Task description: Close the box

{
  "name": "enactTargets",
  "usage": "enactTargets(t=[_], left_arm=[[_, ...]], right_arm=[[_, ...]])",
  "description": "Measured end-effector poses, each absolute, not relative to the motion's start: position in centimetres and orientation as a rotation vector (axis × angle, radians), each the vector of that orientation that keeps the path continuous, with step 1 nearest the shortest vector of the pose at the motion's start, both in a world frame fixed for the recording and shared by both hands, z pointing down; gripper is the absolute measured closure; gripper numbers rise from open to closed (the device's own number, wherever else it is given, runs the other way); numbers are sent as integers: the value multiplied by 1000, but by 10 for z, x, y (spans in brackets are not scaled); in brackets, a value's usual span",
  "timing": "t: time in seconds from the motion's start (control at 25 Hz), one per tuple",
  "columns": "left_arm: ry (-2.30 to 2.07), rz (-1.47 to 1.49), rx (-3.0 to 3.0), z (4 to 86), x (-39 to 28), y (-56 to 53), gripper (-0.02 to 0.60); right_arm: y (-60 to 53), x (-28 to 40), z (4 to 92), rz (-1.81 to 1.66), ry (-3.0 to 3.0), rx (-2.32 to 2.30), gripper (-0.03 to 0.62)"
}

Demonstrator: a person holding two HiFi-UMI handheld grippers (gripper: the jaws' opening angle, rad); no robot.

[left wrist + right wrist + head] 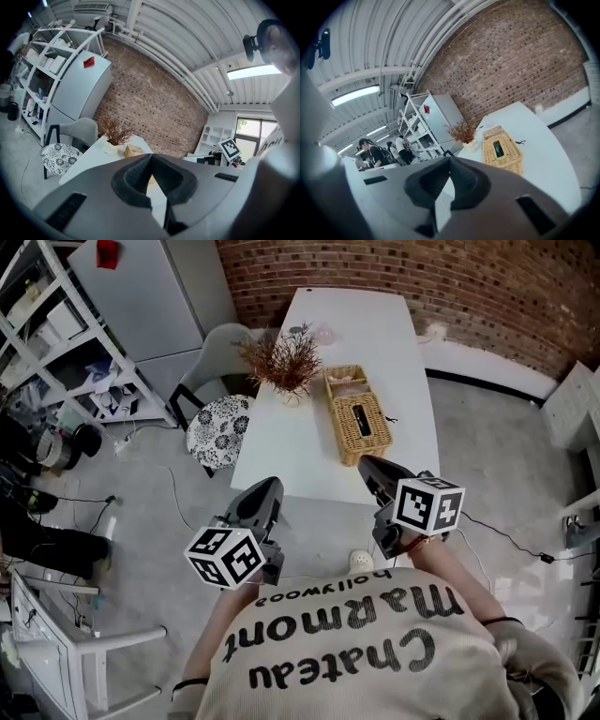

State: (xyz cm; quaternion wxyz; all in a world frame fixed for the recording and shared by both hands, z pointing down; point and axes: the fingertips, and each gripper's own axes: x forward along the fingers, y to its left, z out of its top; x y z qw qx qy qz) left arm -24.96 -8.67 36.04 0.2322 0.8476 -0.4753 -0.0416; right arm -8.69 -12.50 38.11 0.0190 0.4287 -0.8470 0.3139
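A wicker box with a dark slot in its top lies lengthwise on the white table. A flat wicker part extends from its far end; I cannot tell whether that is its lid. The box also shows in the right gripper view and partly in the left gripper view. Both grippers hover close to my chest, short of the table's near edge and apart from the box. My left gripper is shut and holds nothing. My right gripper is shut and holds nothing too.
A vase of dried twigs stands left of the box. A chair with a flowered cushion sits at the table's left side. Shelving and a grey cabinet fill the far left. Cables cross the floor. People stand in the distance.
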Motion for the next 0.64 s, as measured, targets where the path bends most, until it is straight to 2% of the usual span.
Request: enactTargets(t=[0.64], left_arm=[[-1235, -113, 2351, 366, -287, -44, 578]], right_arm=[[-75, -122, 389, 979, -2589, 1393, 591]])
